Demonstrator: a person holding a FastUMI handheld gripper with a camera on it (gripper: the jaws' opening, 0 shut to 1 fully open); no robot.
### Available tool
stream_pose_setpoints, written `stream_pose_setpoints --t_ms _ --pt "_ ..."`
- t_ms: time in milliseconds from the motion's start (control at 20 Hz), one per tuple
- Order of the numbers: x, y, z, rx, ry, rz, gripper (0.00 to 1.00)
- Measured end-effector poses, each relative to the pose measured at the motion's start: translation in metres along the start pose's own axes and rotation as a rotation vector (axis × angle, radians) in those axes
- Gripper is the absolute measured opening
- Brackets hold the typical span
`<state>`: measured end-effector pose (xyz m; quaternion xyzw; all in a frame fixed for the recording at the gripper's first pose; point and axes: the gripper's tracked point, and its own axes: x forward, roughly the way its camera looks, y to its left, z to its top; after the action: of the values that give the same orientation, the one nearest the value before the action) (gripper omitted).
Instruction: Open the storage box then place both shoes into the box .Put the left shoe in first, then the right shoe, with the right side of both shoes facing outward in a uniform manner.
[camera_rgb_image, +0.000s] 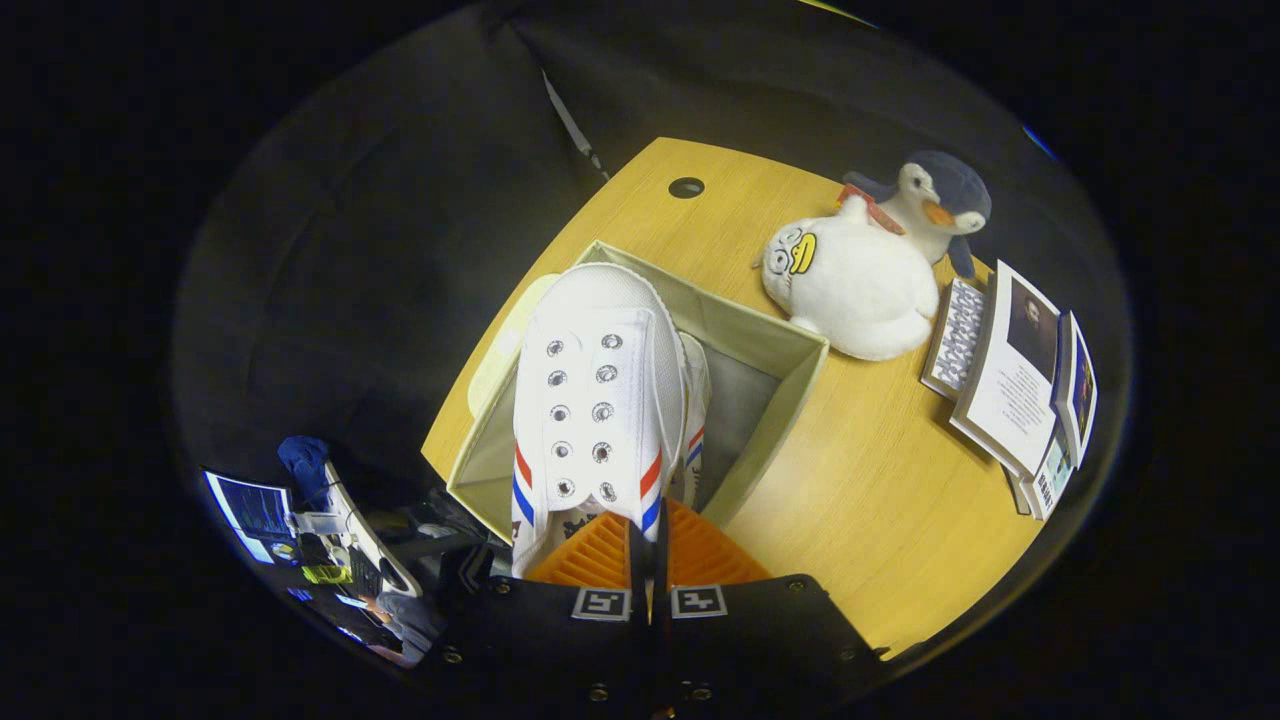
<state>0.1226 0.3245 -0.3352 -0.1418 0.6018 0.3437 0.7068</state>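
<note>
My gripper (648, 545) is shut on a white canvas shoe (597, 400) with red and blue side stripes and empty eyelets. Both fingers pinch its rear edge. The shoe hangs toe-forward over the open pale fabric storage box (775, 420), which stands on the wooden table (880, 500). A second white shoe (697, 400) with the same stripes lies inside the box, partly hidden behind the held one, on its right. The box's floor shows grey to the right of the shoes. A pale lid or flap (497, 360) pokes out at the box's left.
Beyond the box, to its right, lie a white plush toy (860, 290) and a penguin plush (935, 205). A stack of books and booklets (1010, 385) sits further right. A cable hole (686, 187) marks the table's far end. A desk with a screen (255, 510) stands below left.
</note>
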Motion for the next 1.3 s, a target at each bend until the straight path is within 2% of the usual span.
stream_pose_setpoints --t_ms 200,250,300,350,400,500,550,650,750,1000,1300 --pt "0.006 0.012 0.006 -0.013 -0.005 0.015 0.01" --pt "0.006 0.02 0.01 -0.006 -0.017 0.051 0.06" --pt "0.001 0.028 0.013 -0.006 -0.026 0.086 0.15" --pt "-0.001 0.027 0.016 -0.015 -0.042 0.09 0.33" --pt "-0.008 0.025 0.02 -0.028 -0.061 0.09 0.38" --pt "-0.022 0.019 0.023 -0.052 -0.099 0.071 0.57" --pt "-0.031 0.016 0.024 -0.058 -0.121 0.064 0.72" --pt "-0.043 0.01 0.023 -0.052 -0.159 0.055 0.85" --pt "-0.057 -0.004 0.018 -0.027 -0.19 0.044 0.94" --pt "-0.1 -0.043 0.006 0.083 -0.361 0.004 0.96" --pt "-0.194 -0.125 -0.016 0.183 -0.727 -0.181 0.96"
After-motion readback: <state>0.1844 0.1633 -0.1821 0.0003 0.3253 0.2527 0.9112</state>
